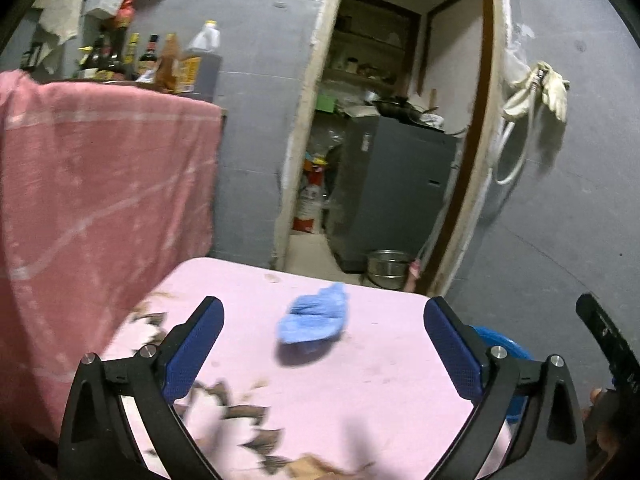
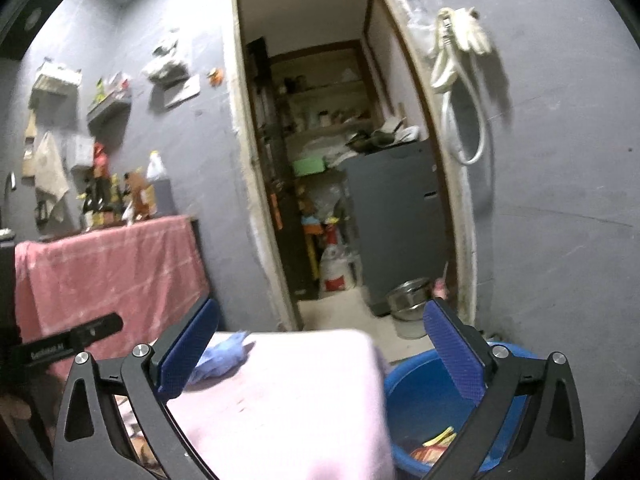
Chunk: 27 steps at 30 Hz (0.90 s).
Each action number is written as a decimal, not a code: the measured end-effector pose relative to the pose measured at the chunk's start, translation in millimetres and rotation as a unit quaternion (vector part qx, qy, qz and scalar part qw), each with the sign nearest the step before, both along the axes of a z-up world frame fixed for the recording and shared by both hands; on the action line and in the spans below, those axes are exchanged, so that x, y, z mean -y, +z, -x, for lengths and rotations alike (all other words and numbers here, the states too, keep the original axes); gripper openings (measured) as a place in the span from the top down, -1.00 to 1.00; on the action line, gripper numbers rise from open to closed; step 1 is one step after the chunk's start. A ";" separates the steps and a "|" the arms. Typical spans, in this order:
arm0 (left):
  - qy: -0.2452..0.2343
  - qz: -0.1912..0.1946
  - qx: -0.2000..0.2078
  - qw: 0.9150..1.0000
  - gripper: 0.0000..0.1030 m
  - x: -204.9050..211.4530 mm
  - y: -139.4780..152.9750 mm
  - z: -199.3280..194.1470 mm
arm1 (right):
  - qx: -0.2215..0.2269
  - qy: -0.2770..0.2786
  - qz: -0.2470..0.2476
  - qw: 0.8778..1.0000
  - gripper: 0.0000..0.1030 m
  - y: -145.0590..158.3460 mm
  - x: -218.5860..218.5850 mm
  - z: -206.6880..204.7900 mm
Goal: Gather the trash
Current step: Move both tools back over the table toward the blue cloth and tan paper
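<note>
A crumpled blue glove (image 1: 314, 316) lies on the pink-covered table (image 1: 380, 380), ahead of my left gripper (image 1: 324, 344), which is open and empty above the table. Brown scraps (image 1: 244, 412) litter the table's near left part. In the right wrist view the blue glove (image 2: 220, 358) lies at the table's far left, partly behind my left finger. My right gripper (image 2: 320, 350) is open and empty over the table's right edge. A blue basin (image 2: 424, 404) stands beside the table on the right, with yellow and orange wrappers (image 2: 436, 446) in it. It also shows in the left wrist view (image 1: 500, 344).
A counter draped in a pink towel (image 1: 100, 200) with several bottles (image 1: 160, 60) stands left. An open doorway (image 1: 392, 140) ahead shows a grey cabinet (image 2: 400, 216) and a metal pot (image 2: 408, 300) on the floor. Hose and gloves (image 2: 460, 64) hang on the wall.
</note>
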<state>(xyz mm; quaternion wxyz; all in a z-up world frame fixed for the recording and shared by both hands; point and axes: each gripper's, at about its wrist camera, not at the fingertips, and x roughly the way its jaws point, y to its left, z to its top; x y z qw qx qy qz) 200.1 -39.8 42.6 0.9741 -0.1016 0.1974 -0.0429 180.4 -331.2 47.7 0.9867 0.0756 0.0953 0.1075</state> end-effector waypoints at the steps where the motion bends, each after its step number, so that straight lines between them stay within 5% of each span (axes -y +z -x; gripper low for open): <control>1: 0.005 0.000 -0.002 1.000 -0.90 -6.7 -1.3 2.1 | -0.005 0.006 0.004 1.000 -1.00 -2.0 -5.8 0.1; 10: 0.035 -0.004 -0.041 0.999 -0.90 -54.6 -32.3 28.9 | -0.069 0.072 0.050 0.994 -1.00 -28.1 -57.2 0.9; 20: 0.064 -0.016 -0.080 0.995 -0.90 -76.8 -59.7 42.7 | -0.130 0.167 0.093 0.973 -0.98 -51.5 -99.6 8.6; 27: 0.067 -0.022 -0.100 0.992 -0.90 -83.5 -66.0 34.2 | -0.182 0.219 0.126 0.950 -0.55 -73.0 -127.4 1.6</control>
